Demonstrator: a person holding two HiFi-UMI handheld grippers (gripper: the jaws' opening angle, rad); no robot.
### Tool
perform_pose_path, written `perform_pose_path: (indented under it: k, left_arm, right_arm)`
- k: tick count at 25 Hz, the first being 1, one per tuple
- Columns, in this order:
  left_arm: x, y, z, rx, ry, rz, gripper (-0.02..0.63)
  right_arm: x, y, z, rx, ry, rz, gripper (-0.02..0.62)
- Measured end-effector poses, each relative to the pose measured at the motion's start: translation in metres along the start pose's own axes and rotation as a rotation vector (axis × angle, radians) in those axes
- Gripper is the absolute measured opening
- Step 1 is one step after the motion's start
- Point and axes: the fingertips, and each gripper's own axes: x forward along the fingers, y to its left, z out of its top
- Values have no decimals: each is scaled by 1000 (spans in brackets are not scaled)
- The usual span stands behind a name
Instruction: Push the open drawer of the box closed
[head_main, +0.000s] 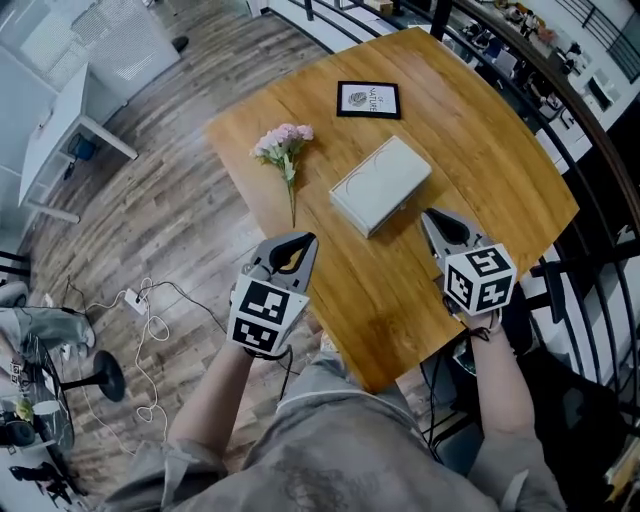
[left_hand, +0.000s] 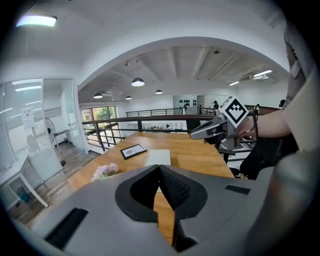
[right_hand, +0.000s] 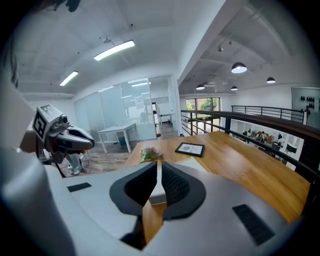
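The white box (head_main: 380, 185) lies flat in the middle of the wooden table (head_main: 500, 170); no drawer shows sticking out of it from above. Both grippers hang in the air on my side of the box, apart from it. My left gripper (head_main: 303, 240) points toward the table's near left edge, and in its own view its jaws meet at the tips (left_hand: 159, 169) with nothing held; the box (left_hand: 157, 156) lies beyond. My right gripper (head_main: 428, 214) hovers near the box's right corner. Its jaws (right_hand: 159, 165) stand a narrow slit apart, empty, with the box (right_hand: 156, 189) showing through.
A bunch of pink flowers (head_main: 283, 145) lies left of the box. A black-framed picture (head_main: 368, 99) lies behind it. A dark railing (head_main: 590, 110) runs along the table's far right side. Cables (head_main: 150, 310) and a white desk (head_main: 60, 140) are on the wooden floor to the left.
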Motion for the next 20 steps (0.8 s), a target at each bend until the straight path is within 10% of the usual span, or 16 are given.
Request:
perform_pose_path:
  k: [20]
  left_arm:
    - [-88, -44, 123, 141, -357, -52, 17]
  right_arm:
    - [-196, 74, 89, -12, -366, -67, 43]
